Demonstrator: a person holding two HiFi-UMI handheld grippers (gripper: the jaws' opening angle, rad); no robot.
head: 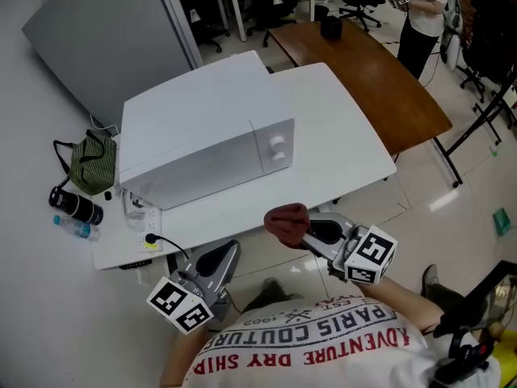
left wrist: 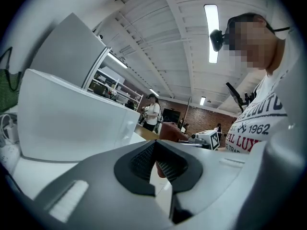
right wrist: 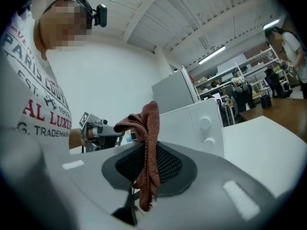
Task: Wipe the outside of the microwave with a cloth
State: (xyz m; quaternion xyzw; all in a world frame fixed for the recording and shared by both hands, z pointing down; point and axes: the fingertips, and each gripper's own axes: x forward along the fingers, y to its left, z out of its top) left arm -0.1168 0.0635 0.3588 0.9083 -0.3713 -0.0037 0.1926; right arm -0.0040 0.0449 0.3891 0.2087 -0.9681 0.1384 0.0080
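Item, cloth (right wrist: 149,123): reddish-brown, pinched between the closed jaws of my right gripper (right wrist: 147,157), held off the front edge of the white table (head: 355,148), near the microwave (head: 202,144) but not touching it. Item, left gripper (left wrist: 154,152): jaws together on nothing, low at the table's near edge. Status, by my reading: cloth in hand, no contact with the casing, so top, sides and door all remain to be wiped.

Green bag (head: 91,164) near black cylinder (head: 75,206) and plastic bottle (head: 77,229).
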